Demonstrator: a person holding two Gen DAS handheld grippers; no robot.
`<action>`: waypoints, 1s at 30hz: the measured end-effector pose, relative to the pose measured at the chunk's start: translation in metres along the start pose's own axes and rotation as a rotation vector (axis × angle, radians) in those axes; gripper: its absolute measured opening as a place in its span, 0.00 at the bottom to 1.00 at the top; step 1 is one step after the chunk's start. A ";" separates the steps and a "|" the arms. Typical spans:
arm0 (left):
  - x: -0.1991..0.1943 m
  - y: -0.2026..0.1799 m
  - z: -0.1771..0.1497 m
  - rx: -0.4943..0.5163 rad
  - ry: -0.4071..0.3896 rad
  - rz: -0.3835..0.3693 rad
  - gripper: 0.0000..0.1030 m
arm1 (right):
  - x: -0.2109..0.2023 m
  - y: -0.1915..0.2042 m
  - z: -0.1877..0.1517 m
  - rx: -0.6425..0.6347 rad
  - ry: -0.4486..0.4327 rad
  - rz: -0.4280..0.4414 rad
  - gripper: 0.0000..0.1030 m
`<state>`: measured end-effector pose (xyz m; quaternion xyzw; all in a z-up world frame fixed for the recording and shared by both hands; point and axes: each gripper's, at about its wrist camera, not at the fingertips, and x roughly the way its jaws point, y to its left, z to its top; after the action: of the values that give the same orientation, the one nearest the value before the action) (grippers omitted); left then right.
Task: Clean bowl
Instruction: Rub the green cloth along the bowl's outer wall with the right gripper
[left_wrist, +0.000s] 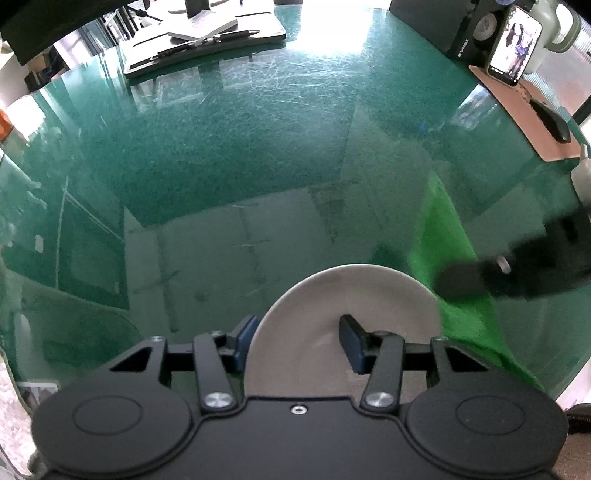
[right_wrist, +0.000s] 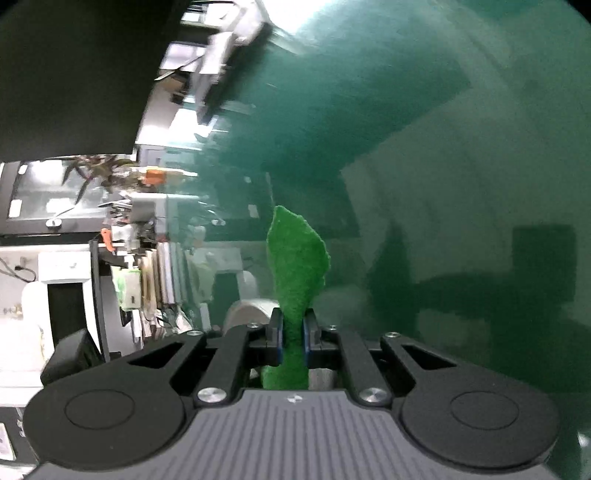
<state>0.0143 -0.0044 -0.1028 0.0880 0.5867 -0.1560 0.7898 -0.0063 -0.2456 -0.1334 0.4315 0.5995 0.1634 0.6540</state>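
The left gripper (left_wrist: 299, 338) is partly spread, its two blue-padded fingers straddling the near rim of a pale grey bowl (left_wrist: 332, 295), one outside the wall and one inside; whether the pads press the wall cannot be told. The bowl sits on a glossy green table (left_wrist: 229, 155), near the camera, and its inside looks bare. The right gripper (right_wrist: 293, 338) is pressed nearly together, pinching a bright green cloth (right_wrist: 297, 258) that stands up between its pads. In the left view the cloth drapes just right of the bowl.
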 end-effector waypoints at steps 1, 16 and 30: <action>0.000 0.000 0.000 0.002 0.000 0.001 0.47 | 0.000 -0.003 -0.003 0.016 0.005 -0.004 0.09; 0.000 -0.002 -0.001 0.003 0.004 0.004 0.49 | 0.031 0.001 0.012 0.109 -0.031 0.049 0.10; 0.001 -0.003 -0.001 0.005 0.007 -0.003 0.51 | 0.048 0.018 0.021 0.091 -0.041 0.072 0.10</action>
<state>0.0125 -0.0071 -0.1037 0.0899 0.5892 -0.1583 0.7872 0.0291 -0.2078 -0.1528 0.4853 0.5770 0.1507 0.6395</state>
